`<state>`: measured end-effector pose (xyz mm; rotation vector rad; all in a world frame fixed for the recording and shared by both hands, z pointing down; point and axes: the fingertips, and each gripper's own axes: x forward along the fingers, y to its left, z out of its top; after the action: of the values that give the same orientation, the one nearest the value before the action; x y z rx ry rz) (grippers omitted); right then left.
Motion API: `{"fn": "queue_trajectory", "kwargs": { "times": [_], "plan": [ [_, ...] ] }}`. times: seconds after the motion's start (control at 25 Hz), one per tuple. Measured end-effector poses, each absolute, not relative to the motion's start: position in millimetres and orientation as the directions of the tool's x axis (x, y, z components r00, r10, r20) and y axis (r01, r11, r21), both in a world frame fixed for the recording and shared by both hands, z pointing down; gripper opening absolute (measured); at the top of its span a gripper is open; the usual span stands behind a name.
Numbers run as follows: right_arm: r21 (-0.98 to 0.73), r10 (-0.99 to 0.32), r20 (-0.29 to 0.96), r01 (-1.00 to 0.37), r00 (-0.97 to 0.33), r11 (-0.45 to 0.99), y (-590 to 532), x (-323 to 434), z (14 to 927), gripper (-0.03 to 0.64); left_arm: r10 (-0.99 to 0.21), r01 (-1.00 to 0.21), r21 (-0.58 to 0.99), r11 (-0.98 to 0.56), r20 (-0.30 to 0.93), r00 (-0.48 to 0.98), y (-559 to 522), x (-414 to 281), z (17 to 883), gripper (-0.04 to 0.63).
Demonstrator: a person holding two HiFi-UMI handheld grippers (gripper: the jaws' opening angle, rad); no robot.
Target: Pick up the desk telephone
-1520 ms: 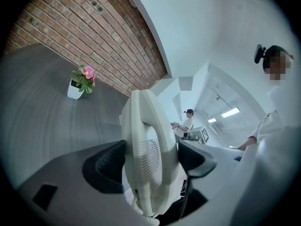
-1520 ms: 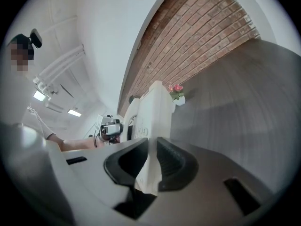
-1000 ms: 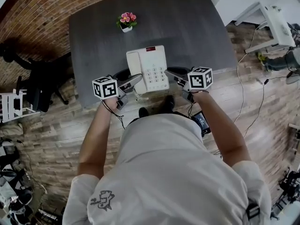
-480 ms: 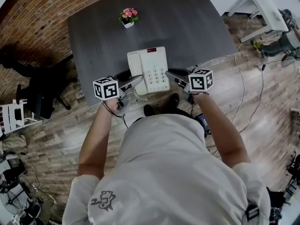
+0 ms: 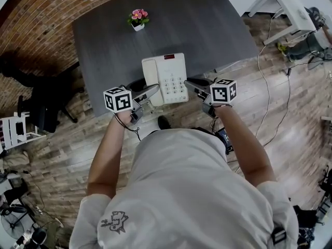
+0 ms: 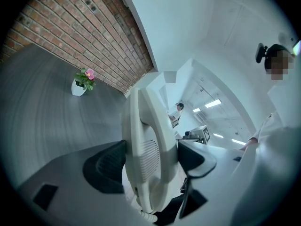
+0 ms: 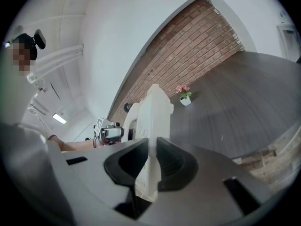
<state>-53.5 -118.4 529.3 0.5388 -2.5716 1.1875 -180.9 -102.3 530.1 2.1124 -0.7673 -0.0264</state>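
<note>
At the near edge of the dark table [image 5: 218,25], the left gripper [image 5: 149,91] is clamped on the handset side of the white telephone [image 5: 172,77] and the right gripper [image 5: 191,83] on its opposite edge, well apart from the flower pot [image 5: 137,19].

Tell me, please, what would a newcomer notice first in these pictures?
The white desk telephone at the near edge of the dark grey table draws the eye: the left gripper is shut on its handset side and the right gripper on its keypad side. Second comes the small pot of pink flowers, standing apart at the table's far side.
</note>
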Motion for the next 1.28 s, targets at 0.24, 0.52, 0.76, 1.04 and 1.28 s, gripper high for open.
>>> {"fn": "queue_trajectory", "kwargs": {
  "times": [0.24, 0.52, 0.76, 1.04, 1.28],
  "plan": [
    [-0.676, -0.224, 0.369, -0.426, -0.902, 0.602, -113.3, -26.0, 525.4, 0.058, -0.534, -0.523, 0.734, -0.433, 0.259, 0.805, -95.6, -153.0, 526.8, 0.36],
    [-0.68, -0.212, 0.356, -0.407, -0.91, 0.61, -101.0, 18.3, 522.5, 0.058, -0.545, -0.54, 0.725, -0.428, 0.269, 0.794, -81.3, -108.5, 523.1, 0.36],
    [-0.691, -0.192, 0.338, -0.381, -0.921, 0.614, -91.6, 50.0, 526.1, 0.058, -0.568, -0.57, 0.705, -0.423, 0.283, 0.772, -70.4, -76.7, 520.5, 0.36],
    [-0.694, -0.176, 0.299, -0.34, -0.938, 0.635, -38.9, 112.9, 540.0, 0.058, -0.597, -0.601, 0.681, -0.419, 0.292, 0.747, -14.5, -13.6, 530.8, 0.359],
    [-0.707, -0.157, 0.312, -0.339, -0.937, 0.621, -30.4, 122.1, 534.9, 0.058, -0.614, -0.601, 0.695, -0.394, 0.288, 0.735, -4.9, -4.3, 526.1, 0.359]
  ]
}}
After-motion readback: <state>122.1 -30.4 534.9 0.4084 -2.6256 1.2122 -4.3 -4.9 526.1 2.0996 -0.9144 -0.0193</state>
